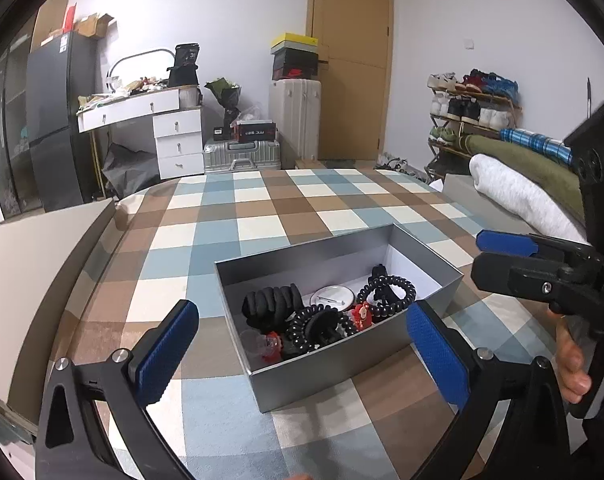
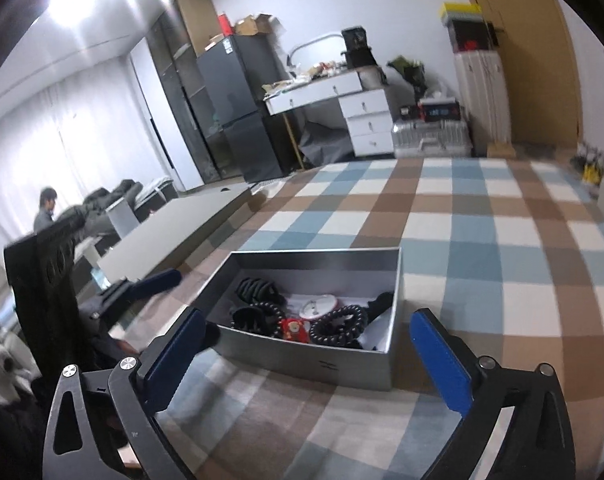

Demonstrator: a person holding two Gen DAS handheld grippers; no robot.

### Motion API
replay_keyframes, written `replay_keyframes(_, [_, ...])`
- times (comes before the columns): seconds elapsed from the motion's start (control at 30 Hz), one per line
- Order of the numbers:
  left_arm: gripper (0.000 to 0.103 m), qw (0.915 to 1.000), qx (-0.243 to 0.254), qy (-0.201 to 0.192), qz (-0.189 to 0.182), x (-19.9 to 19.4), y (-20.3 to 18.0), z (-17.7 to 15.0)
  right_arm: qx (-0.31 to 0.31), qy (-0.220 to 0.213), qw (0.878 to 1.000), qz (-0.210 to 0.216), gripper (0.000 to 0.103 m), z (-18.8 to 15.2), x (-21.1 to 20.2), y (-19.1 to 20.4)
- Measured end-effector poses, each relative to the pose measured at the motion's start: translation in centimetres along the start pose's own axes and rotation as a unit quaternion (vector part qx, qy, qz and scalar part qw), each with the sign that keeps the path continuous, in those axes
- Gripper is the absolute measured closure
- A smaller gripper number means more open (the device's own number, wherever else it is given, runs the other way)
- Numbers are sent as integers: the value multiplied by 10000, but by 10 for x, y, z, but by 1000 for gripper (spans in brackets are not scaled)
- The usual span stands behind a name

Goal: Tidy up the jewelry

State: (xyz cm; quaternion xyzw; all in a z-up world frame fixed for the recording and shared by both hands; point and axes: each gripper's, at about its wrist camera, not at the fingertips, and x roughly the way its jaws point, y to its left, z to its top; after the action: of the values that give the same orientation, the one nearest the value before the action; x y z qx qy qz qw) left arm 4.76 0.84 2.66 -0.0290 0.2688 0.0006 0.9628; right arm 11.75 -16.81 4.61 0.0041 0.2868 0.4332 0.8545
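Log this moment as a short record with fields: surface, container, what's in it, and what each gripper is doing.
surface: checked cloth in blue, brown and white
container: open grey box, no lid on it
contents: black claw clip, black spiral hair ties, round white badge, small red charm, all loose together
left gripper: open, empty, held near the box's front
right gripper: open, empty, also facing the box
touching items: neither gripper
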Motion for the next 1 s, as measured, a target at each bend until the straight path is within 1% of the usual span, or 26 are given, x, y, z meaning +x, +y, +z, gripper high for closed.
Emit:
replay_keyframes(0.1, [2, 10000, -45, -42, 56, 0, 3, -1, -164, -168, 9996, -126, 0, -1, -3, 2])
replay_keyframes(0.2, [2, 9999, -34, -139, 37, -2, 4, -2, -323, -220, 9992, -86, 0, -4, -3, 3])
replay_keyframes(0.37, [2, 9995, -53, -311, 77, -5, 6, -5, -345, -385, 9984, -235, 0, -13, -1, -1])
replay_keyframes(0.6, [2, 9994, -143, -325, 26, -5, 11, -5, -337, -506, 9978, -276, 0, -19, 0, -5])
replay_keyframes(0.73, [2, 9994, -90, -344, 11, -7, 10, -5, -395, -548, 9974, -259, 0, -20, -1, -3])
replay_keyframes(1.0, [1, 9993, -56, -347, 97, -8, 8, -6, -406, -574, 9972, -240, 0, -21, -3, -2])
